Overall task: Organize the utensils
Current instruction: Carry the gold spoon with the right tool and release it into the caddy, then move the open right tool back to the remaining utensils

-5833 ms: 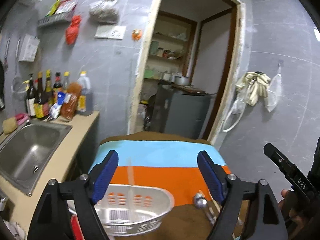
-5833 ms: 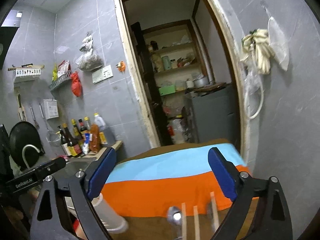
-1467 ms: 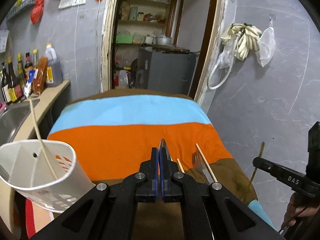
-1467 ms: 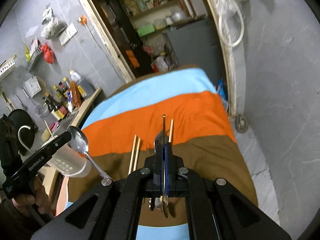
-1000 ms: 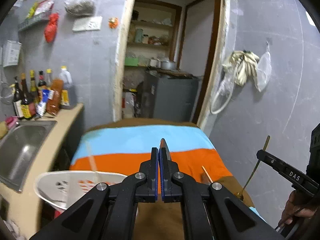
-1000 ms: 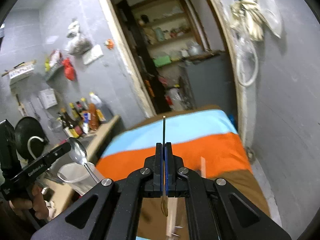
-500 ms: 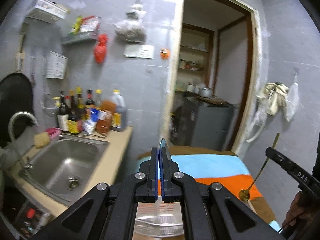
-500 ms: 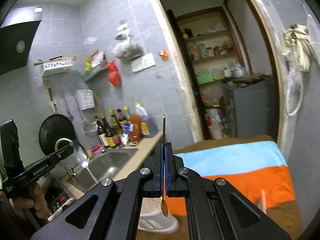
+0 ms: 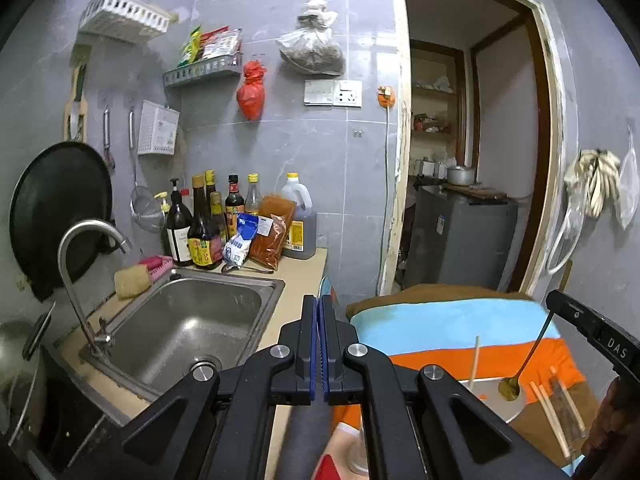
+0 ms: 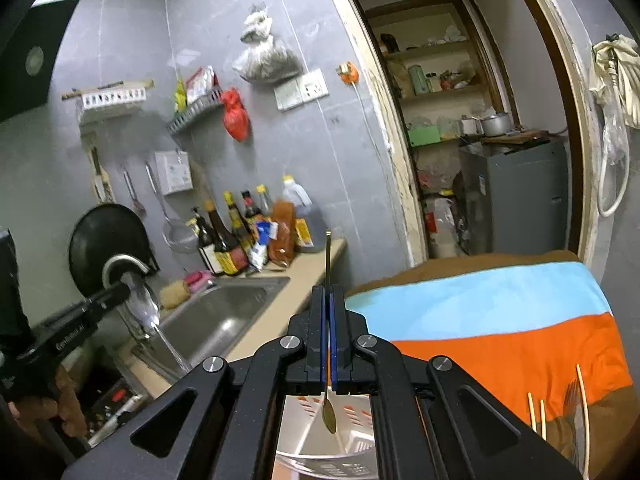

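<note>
Through the left wrist camera, the left gripper (image 9: pixel 319 344) has its blue pads pressed together on a large metal spoon (image 10: pixel 150 316); only a sliver of the bowl's edge peeks above the pads here, while the right camera shows the whole spoon pinched at the neck of its bowl, handle hanging down. Below and to the right of this gripper sits the white utensil basket (image 9: pixel 506 410) with one chopstick (image 9: pixel 475 361) standing in it, and the gold spoon (image 9: pixel 527 357) dangles bowl-down over its rim. Further right, loose chopsticks (image 9: pixel 548 410) and a fork, blurred, lie on the striped cloth (image 9: pixel 448 326). To the left, the sink (image 9: pixel 188 330) and faucet stand near. Through the right wrist camera, the right gripper (image 10: pixel 329 344) is clamped shut on the gold spoon's thin handle, the bowl hanging directly beneath over the basket's open mouth. The step in hand looks like dropping both spoons into the basket: the right one needs lowering and release, the left must swing right over the rim. The basket mouth is wide, but two grippers converging there could crowd each other, and the desk edge lies just left.
</note>
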`<state>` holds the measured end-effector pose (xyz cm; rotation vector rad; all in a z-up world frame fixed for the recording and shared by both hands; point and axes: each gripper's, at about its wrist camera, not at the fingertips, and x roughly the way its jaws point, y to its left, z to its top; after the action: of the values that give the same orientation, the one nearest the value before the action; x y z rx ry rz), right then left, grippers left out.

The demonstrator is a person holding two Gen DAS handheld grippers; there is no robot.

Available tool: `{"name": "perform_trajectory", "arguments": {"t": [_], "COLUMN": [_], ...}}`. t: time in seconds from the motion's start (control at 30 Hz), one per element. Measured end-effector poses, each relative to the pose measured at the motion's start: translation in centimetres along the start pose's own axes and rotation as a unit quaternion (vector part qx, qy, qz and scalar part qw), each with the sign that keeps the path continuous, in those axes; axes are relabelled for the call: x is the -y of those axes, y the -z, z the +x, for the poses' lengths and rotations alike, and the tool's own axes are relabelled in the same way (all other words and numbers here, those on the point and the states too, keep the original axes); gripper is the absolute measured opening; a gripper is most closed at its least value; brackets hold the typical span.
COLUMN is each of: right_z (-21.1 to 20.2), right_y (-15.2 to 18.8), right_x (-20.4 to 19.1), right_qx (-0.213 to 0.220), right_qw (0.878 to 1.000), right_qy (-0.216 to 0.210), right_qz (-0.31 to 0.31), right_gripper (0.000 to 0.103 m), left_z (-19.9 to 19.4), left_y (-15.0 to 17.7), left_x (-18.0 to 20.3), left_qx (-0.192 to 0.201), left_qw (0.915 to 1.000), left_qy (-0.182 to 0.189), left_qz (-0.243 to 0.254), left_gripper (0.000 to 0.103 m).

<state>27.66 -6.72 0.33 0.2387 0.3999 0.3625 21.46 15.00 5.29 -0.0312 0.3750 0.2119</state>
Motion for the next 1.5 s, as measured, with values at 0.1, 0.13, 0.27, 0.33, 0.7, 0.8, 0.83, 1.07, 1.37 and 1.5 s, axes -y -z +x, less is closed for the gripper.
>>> {"name": "perform_trajectory", "arguments": {"t": [0.1, 0.13, 0.27, 0.33, 0.7, 0.8, 0.83, 1.07, 1.37, 1.5], "right_z": [1.4, 1.8, 2.8, 3.0, 3.1, 2.4, 2.2, -0.9, -6.8, -9.4], "right_y": [1.0, 1.2, 2.0, 2.3, 3.1, 2.8, 2.6, 0.7, -2.6, -3.6], "right_x": [0.5, 0.6, 0.6, 0.6, 1.5, 1.7, 1.8, 2.9, 5.9, 7.7], "right_qx": [-0.016, -0.02, -0.038, -0.044, -0.079, -0.074, -0.071, -0.032, 0.035, 0.055], "right_qw": [1.0, 1.0, 0.999, 0.999, 0.997, 0.997, 0.997, 0.999, 0.997, 0.993], "right_qy": [0.017, 0.02, 0.026, 0.027, 0.017, 0.01, 0.008, 0.012, 0.067, 0.092], "right_qz": [0.003, 0.003, 0.003, 0.0, 0.002, 0.002, 0.003, 0.001, -0.029, -0.044], "right_gripper": [0.002, 0.002, 0.002, 0.002, 0.003, 0.005, 0.007, 0.036, 0.086, 0.094], "left_z": [0.8, 1.2, 2.2, 2.7, 4.2, 4.4, 4.4, 3.5, 1.1, 0.0], "left_y": [0.3, 0.5, 0.9, 1.3, 3.4, 3.5, 3.6, 3.3, 2.3, 2.1], "left_x": [1.1, 1.6, 2.7, 3.1, 3.6, 3.3, 3.3, 3.8, 6.9, 9.2], "left_qx": [0.007, 0.006, -0.002, -0.01, -0.074, -0.092, -0.093, -0.089, -0.045, -0.018], "left_qw": [0.9995, 0.9991, 0.9982, 0.9977, 0.9951, 0.9934, 0.9932, 0.9914, 0.9913, 0.9913], "left_qy": [-0.009, -0.011, -0.005, -0.005, 0.048, 0.067, 0.07, 0.092, 0.112, 0.112], "left_qz": [0.028, 0.041, 0.06, 0.067, 0.043, 0.017, 0.011, -0.026, -0.053, -0.068], "left_gripper": [0.002, 0.002, 0.002, 0.002, 0.005, 0.005, 0.006, 0.029, 0.08, 0.096]}}
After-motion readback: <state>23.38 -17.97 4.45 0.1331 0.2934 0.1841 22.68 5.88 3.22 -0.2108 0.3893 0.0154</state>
